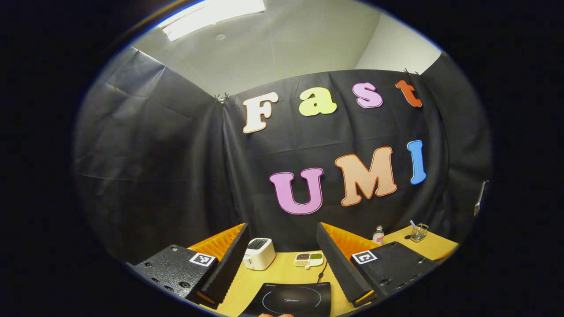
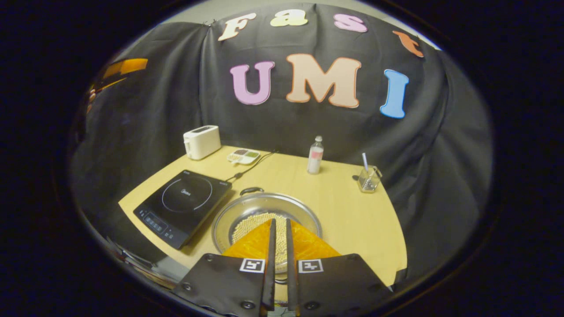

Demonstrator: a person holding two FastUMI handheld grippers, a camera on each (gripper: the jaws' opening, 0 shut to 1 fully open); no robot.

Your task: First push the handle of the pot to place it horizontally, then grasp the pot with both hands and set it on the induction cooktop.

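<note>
The first step, pushing the pot handle to the horizontal, is judged to be in hand or just about to begin. The right gripper (image 2: 278,229) is held with its fingers nearly pressed together, a thin gap between them and nothing pinched, poised directly above the near part of the pot (image 2: 246,211). The pot stands on the table (image 2: 352,211) just ahead of and below this gripper, with one black handle (image 2: 251,190) seen at its far rim; the near handle is hidden under the fingers, so its tilt cannot be told. The induction cooktop (image 2: 183,207) lies just to the left of the pot. The left gripper (image 1: 282,259) is held spread wide and empty, raised, with the cooktop below and ahead of it.

Next, a lowering of the nearly closed fingers onto the handle would be called for.

Counted: one pot, one cooktop, one toaster (image 2: 202,141), one divided dish (image 2: 243,156), one bottle (image 2: 315,155), one glass cup (image 2: 368,179).
</note>
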